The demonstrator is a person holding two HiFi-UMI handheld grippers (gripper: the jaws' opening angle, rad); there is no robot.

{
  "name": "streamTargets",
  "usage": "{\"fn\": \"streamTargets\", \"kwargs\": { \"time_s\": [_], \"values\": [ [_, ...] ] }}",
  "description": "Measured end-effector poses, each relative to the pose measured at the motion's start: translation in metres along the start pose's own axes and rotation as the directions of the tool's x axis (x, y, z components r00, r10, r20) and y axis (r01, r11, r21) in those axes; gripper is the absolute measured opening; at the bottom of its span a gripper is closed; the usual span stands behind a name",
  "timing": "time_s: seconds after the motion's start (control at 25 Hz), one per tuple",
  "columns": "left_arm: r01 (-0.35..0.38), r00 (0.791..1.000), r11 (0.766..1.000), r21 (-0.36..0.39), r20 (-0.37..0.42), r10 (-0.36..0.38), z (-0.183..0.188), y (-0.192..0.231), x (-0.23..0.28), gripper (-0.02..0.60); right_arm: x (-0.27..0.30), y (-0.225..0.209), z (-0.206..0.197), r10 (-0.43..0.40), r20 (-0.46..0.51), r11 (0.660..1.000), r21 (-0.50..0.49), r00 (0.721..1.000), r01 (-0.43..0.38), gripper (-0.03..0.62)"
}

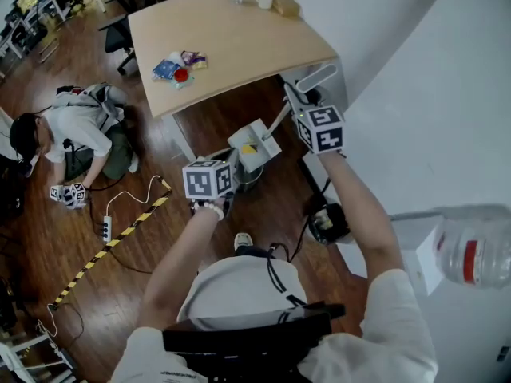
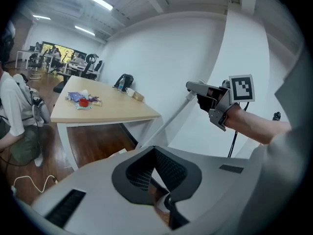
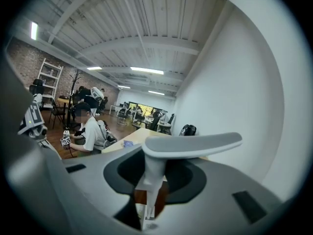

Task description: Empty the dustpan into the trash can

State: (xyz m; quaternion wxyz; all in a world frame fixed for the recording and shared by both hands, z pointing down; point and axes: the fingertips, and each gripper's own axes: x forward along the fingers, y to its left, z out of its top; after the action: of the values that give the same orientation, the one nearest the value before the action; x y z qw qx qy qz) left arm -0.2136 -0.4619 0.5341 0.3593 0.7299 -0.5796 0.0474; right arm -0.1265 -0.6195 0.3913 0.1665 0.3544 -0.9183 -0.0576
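A grey dustpan point(image 1: 255, 146) hangs tilted over a dark trash can point(image 1: 247, 179), which it mostly hides, beside the table leg. Its long handle point(image 1: 281, 116) slants up to the right. My right gripper point(image 1: 294, 102) is shut on that handle just below the curved top grip point(image 3: 193, 145), and the stem runs down between its jaws point(image 3: 151, 182). The left gripper view shows the same handle point(image 2: 168, 121) and the right gripper point(image 2: 194, 88). My left gripper point(image 1: 234, 166) sits low at the pan's near left corner. Its mesh fingers meet at the tips point(image 2: 155, 153); anything pinched there is hidden.
A wooden table point(image 1: 231, 46) carries snack packets point(image 1: 177, 69), a bottle and a cup. A person point(image 1: 80, 130) crouches on the floor at left. A power strip point(image 1: 106, 228), a white cable and striped tape point(image 1: 112, 244) lie nearby. At right are a white wall and a water jug point(image 1: 475, 247).
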Motion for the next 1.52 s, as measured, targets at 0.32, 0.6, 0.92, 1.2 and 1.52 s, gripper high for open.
{"fn": "streamTargets", "kwargs": {
  "time_s": [0.32,0.6,0.92,1.2,1.52],
  "values": [
    [0.0,1.0,1.0,0.006,0.011,0.0,-0.014,-0.003,-0.024,-0.008,-0.008,0.018,-0.008,-0.007,-0.018,1.0,-0.025,1.0,0.007,0.11],
    [-0.006,1.0,1.0,-0.014,0.017,0.007,-0.029,0.002,-0.044,-0.008,-0.021,0.052,-0.005,0.035,-0.006,0.994,-0.099,0.999,-0.035,0.11],
    [-0.012,1.0,0.999,-0.032,0.017,0.012,-0.053,0.005,-0.069,-0.008,-0.051,0.094,-0.015,0.061,0.015,0.983,-0.175,0.998,-0.057,0.11],
    [-0.008,1.0,0.998,-0.054,-0.009,0.007,-0.084,0.002,-0.084,-0.008,-0.072,0.112,-0.025,0.062,0.013,0.98,-0.191,0.998,-0.059,0.11],
    [-0.009,1.0,0.999,-0.046,0.0,0.009,-0.097,-0.001,-0.101,-0.008,-0.086,0.124,-0.033,0.077,0.017,0.975,-0.211,0.997,-0.072,0.11]
  ]
}}
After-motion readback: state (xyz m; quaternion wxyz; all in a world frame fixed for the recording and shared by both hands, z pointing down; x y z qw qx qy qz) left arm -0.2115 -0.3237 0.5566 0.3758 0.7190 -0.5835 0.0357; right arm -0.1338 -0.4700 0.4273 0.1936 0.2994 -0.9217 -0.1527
